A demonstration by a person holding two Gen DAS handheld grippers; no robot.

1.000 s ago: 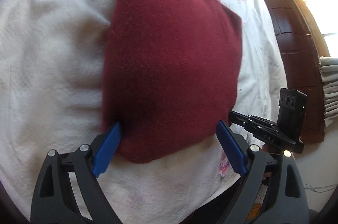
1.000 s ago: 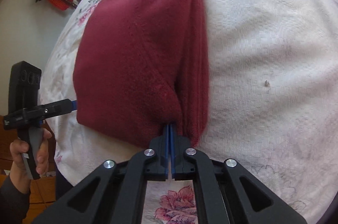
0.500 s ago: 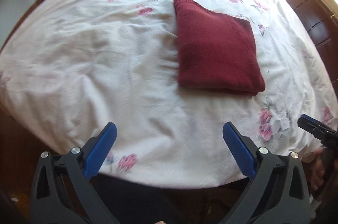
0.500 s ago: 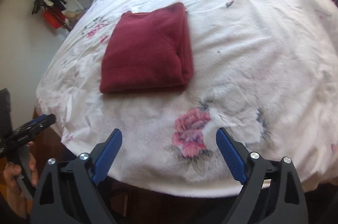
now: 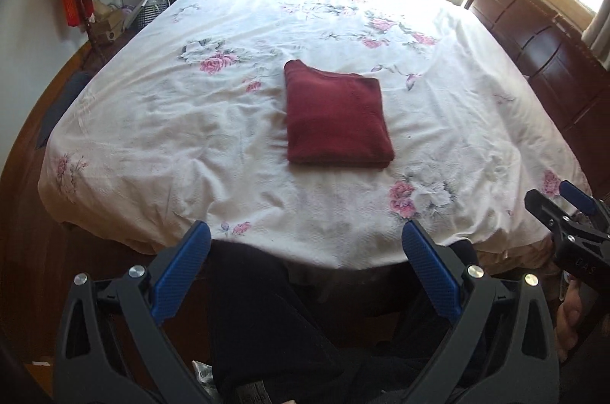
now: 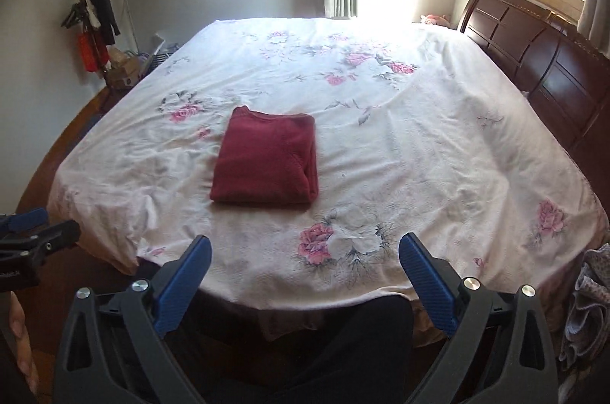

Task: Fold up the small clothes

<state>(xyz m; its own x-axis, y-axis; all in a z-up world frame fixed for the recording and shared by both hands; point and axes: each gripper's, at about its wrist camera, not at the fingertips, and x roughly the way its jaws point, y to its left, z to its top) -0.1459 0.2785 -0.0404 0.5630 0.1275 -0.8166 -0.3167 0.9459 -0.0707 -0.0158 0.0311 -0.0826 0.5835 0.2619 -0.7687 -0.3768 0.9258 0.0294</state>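
Left to right across the two wrist views. The left hand-held gripper [image 5: 307, 253] is released, its blue-padded fingers [image 5: 179, 274] spread wide and holding nothing, low at about 6 o'clock off the near edge of the bed [image 5: 152, 137]. The dark red knitted garment, folded into a compact rectangle [image 5: 337, 120], lies flat near the middle of the white floral bedspread, at roughly 12 o'clock from that gripper and well apart from it. The right hand-held gripper [image 6: 305, 253] is likewise released and empty, with the folded garment [image 6: 267, 162] at about 11 o'clock from it. At 3 o'clock in the right view a grey patterned heap of cloth [image 6: 587, 312] hangs beside the bed. Judged from these views, the fold appears finished, edges squared and layers stacked; the step in hand is a clean retreat. Done well, both grippers stay spread and clear of the bedspread so nothing drags the stack askew.
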